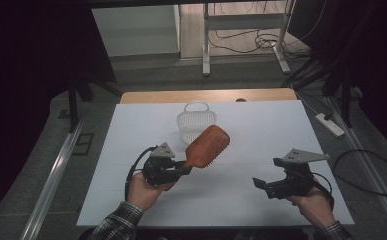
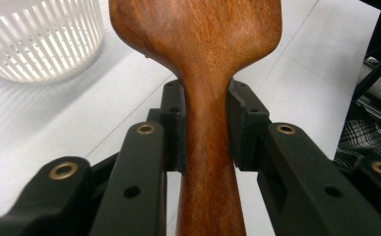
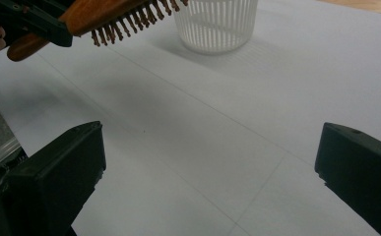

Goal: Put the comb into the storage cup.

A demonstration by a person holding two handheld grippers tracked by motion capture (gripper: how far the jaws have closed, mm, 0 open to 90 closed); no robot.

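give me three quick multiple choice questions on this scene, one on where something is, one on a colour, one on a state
1. Where does the basket stand?
A. far middle of the table
B. near right corner
C. on the floor

2. What colour is the hairbrush?
A. black
B. reddish-brown wood
C. blue

3. How is the right tool?
A. shut on the brush
B. shut on the basket
C. open, holding nothing

Answers: 1 A, it sits beyond the left tool near the far edge; 2 B, wood grain shows in the left gripper view; 3 C, its jaws stand wide apart over bare table.
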